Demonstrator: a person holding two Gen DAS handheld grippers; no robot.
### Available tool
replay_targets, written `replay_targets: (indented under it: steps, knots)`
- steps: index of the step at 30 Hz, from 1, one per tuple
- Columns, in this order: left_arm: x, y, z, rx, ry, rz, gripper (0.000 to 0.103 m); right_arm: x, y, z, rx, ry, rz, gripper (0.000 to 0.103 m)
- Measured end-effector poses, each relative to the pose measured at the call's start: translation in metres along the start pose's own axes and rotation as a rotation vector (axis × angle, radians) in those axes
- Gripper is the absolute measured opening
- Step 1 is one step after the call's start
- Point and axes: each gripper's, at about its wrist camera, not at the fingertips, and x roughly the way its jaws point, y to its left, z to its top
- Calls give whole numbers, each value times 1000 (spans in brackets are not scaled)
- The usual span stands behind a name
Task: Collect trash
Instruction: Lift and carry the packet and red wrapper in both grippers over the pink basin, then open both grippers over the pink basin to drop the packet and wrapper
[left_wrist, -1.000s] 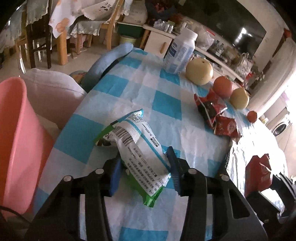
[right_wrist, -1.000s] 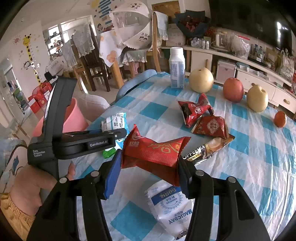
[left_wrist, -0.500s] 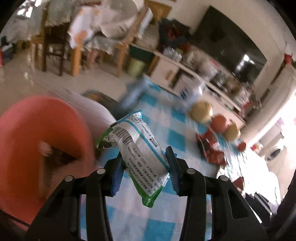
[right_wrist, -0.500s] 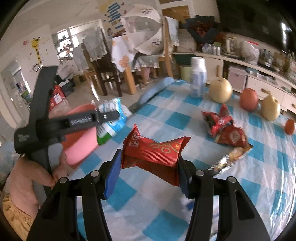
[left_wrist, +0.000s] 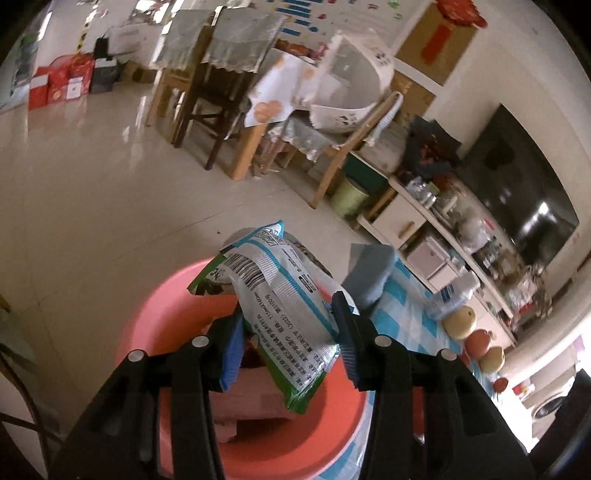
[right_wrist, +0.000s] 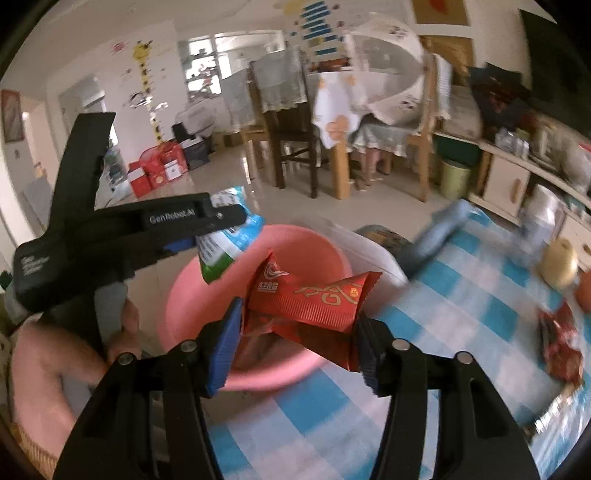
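Here, closest to me, my left gripper (left_wrist: 290, 341) pinches a white-and-green snack wrapper (left_wrist: 280, 306) between its blue pads, jaws partly closed on it, the packet hanging directly above the pink basin (left_wrist: 155, 325). Inside the basin I can make out a pale pinkish block, though I cannot tell what it is. My right gripper (right_wrist: 297, 345) has a crumpled red snack wrapper (right_wrist: 310, 299) between its pads; its jaws are opening, and the wrapper sits over the near rim of the same basin, touching both pads as far as I can see. In the right wrist view my left gripper comes in from the left side, its packet poking over the basin's far-left edge, and my left hand (right_wrist: 122, 325) wraps its handle. The basin stands just beside the blue-and-white checked tablecloth (right_wrist: 461, 306). Farther along the cloth lie more red wrappers (right_wrist: 561, 347), a yellow pear (right_wrist: 559, 264) and a white bottle (left_wrist: 452, 297), blurred. Beyond those, wooden chairs (right_wrist: 291, 122) stand on the shiny tiled floor, with red boxes (right_wrist: 155, 171) against the far wall.
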Motion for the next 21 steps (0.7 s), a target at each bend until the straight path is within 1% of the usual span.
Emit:
replay_targets:
  steps: [1, 2, 3, 4, 5, 6, 8, 13, 15, 16, 21]
  knots:
    - [2, 3, 1, -7, 5, 5, 46, 14, 6, 3, -20, 21, -10, 74]
    - [4, 5, 2, -13, 8, 11, 49, 22, 8, 4, -25, 36, -17, 78]
    - [5, 8, 3, -16, 6, 17, 54, 28, 9, 3, -28, 49, -28, 81]
    - [6, 9, 4, -14, 2, 17, 56, 30, 8, 2, -19, 51, -51, 81]
    - [5, 8, 6, -9, -3, 15, 64, 28, 5, 0, -4, 47, -56, 81]
    - [6, 7, 6, -5, -9, 14, 74, 23, 1, -3, 21, 38, -57, 84]
    - [0, 2, 6, 11, -46, 17, 81, 11, -8, -9, 60, 20, -73, 90]
    - [-10, -18, 4, 88, -127, -25, 87, -31, -30, -30, 129, -10, -129, 90]
    - [-14, -30, 0, 147, -160, -39, 91, -49, -39, -40, 159, -20, -145, 90]
    - [-17, -37, -3, 180, -174, -55, 91, -56, -42, -45, 168, -24, -158, 90]
    - [-25, -61, -16, 269, -190, -116, 92, -87, -54, -69, 195, -32, -221, 93]
